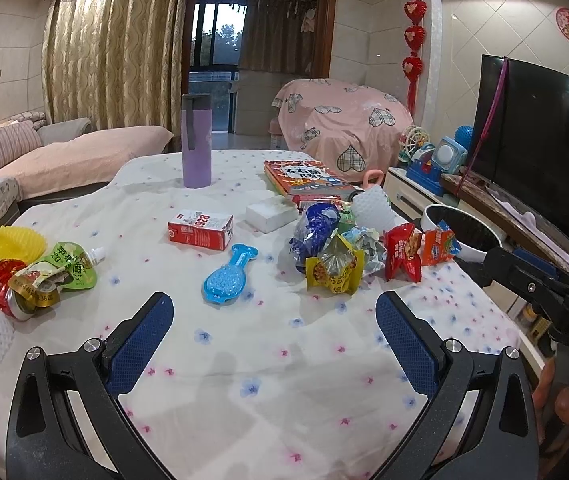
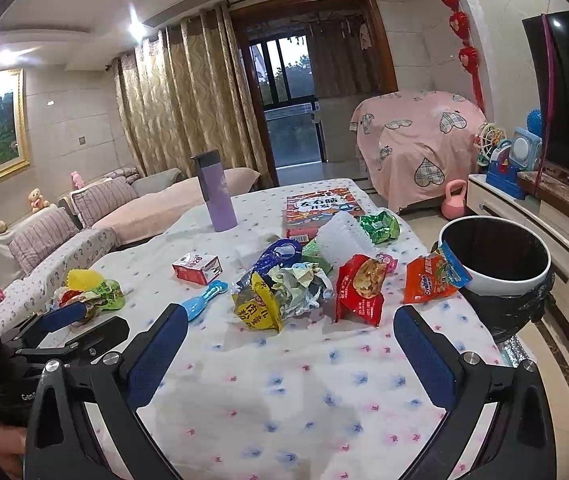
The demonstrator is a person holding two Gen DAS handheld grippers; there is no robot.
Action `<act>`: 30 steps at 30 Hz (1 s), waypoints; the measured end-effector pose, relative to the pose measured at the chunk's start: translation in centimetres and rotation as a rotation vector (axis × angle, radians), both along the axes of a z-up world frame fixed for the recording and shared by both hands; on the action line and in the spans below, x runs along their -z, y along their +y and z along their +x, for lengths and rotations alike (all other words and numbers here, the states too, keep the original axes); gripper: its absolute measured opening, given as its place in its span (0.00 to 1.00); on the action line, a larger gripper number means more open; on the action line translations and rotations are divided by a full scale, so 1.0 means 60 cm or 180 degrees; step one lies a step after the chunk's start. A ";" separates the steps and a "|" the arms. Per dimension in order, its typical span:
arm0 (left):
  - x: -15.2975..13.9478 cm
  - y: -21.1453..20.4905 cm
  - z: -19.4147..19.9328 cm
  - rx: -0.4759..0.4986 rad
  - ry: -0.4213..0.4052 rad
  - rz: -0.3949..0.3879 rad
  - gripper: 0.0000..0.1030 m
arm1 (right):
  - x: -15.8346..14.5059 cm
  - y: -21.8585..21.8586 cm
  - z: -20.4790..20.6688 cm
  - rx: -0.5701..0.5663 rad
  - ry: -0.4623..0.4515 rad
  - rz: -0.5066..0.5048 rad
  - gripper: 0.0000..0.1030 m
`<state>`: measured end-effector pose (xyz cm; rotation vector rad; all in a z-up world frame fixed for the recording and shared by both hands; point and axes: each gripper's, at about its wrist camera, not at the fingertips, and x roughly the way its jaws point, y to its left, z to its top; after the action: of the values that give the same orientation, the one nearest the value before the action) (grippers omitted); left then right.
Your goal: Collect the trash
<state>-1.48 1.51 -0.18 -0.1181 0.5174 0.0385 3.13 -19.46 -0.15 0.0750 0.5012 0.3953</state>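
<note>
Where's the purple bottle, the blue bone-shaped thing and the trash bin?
purple bottle [image 1: 196,148]: left wrist view, middle of its body.
blue bone-shaped thing [image 1: 230,275]: left wrist view, its bumpy centre.
trash bin [image 2: 504,280]: right wrist view, its white outer wall.

Table [image 1: 268,380] under white floral cloth fills lower frame, carrying purple tumbler [image 1: 196,141] upper centre, red carton [image 1: 200,229] and blue brush [image 1: 229,274] mid-frame, wrapper heap [image 1: 336,248] centre-right, second litter cluster [image 1: 24,276] at left edge.
</note>
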 end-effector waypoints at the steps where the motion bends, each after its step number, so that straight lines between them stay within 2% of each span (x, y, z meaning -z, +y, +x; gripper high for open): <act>1: 0.000 -0.002 0.000 -0.0001 -0.0003 0.0004 1.00 | 0.000 0.000 0.000 0.0001 -0.0001 -0.0001 1.00; 10: 0.008 0.016 0.012 -0.0011 0.0096 -0.0024 1.00 | 0.001 0.002 0.007 -0.0037 0.0022 0.0020 1.00; 18: 0.035 0.043 0.046 -0.0045 0.0370 -0.0082 1.00 | 0.011 0.020 0.029 -0.0156 0.0125 0.0008 0.99; 23: 0.055 0.069 0.086 -0.0040 0.0591 -0.0241 0.98 | 0.028 0.038 0.061 -0.0263 0.0304 0.0047 0.86; 25: 0.062 0.075 0.102 -0.0046 0.0642 -0.0238 0.97 | 0.036 0.046 0.075 -0.0297 0.0376 0.0033 0.79; 30: 0.081 0.080 0.154 -0.0021 0.0797 -0.0142 0.95 | 0.061 0.064 0.111 -0.0382 0.0561 0.0014 0.71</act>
<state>7.75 6.30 -5.02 -0.1598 0.7682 0.0484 9.78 -15.60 -3.81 0.0847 0.6809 0.5100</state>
